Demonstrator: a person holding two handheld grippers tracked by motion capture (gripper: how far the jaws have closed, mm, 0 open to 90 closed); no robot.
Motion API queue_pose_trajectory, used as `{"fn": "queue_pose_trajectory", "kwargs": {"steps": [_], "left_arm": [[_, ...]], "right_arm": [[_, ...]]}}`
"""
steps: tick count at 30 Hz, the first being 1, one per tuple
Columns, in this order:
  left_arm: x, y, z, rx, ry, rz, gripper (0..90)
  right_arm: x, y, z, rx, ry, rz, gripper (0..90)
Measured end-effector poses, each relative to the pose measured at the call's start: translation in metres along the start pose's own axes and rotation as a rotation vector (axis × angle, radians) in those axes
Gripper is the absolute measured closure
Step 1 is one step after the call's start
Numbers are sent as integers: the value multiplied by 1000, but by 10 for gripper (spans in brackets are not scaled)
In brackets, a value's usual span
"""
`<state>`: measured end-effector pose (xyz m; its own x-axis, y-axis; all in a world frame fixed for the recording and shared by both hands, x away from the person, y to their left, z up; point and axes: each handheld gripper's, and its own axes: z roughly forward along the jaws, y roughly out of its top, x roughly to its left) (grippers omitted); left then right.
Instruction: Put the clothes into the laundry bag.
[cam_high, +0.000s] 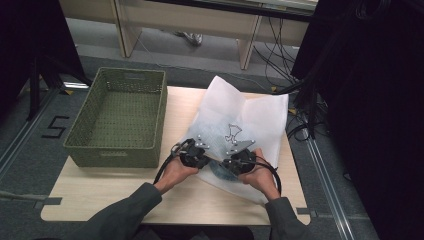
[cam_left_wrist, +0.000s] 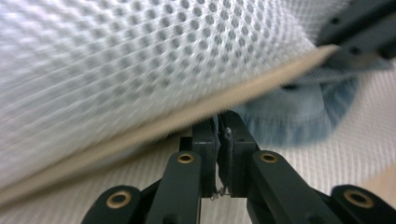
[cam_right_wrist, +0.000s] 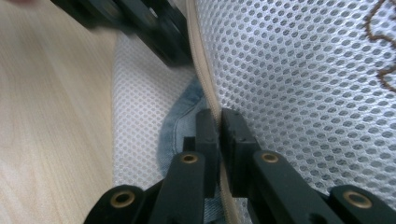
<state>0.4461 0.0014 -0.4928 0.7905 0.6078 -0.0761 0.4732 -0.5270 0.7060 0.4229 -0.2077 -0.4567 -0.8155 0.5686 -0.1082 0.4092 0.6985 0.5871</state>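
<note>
The white mesh bag (cam_high: 245, 120) lies on the table (cam_high: 185, 195), right of the green basket (cam_high: 120, 117); blue denim (cam_right_wrist: 180, 126) shows inside. The left gripper (cam_left_wrist: 218, 135) and right gripper (cam_right_wrist: 215, 126) each pinch its beige edge (cam_right_wrist: 205, 79), jaws closed on it.

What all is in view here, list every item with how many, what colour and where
mesh laundry bag: one, white, flat on the table's right half, beige zipper edge at its near opening
denim garment: one, pale blue, inside the bag's opening
basket: one, olive green, woven, on the table's left edge
table: one, light wood
left gripper: one, black, shut on the zipper edge
right gripper: one, black, shut on the zipper edge
sleeves: two, dark grey, bottom of high view
</note>
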Motion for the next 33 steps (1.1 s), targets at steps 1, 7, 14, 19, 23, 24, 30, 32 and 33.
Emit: {"fn": "queue_pose_trajectory", "kwargs": {"steps": [1,7,14,19,23,24,30,32,33], "left_arm": [[0,-3,-3,6,-17,-6,850],[-2,-16,-1,96,-48,81,863],[-25,-30,-14,120,-100,118,871],[-54,-40,-18,109,-59,-117,871],[-32,-35,-19,117,-96,150,871],[-32,-35,-19,118,-97,148,871],[-34,-36,-18,102,-94,129,871],[-35,-36,-17,91,-93,116,871],[-35,-36,-17,81,-89,113,871]], "right_arm": [[-1,0,2,1,1,-23,865],[2,-2,11,42,4,-39,863],[9,-5,4,59,33,-63,863],[10,-3,12,72,9,-96,866],[1,4,23,95,-54,-94,869],[-2,6,25,102,-71,-93,870],[-31,12,35,81,-158,-49,870],[-38,14,37,80,-180,-30,870],[-41,14,39,66,-188,-31,870]]}}
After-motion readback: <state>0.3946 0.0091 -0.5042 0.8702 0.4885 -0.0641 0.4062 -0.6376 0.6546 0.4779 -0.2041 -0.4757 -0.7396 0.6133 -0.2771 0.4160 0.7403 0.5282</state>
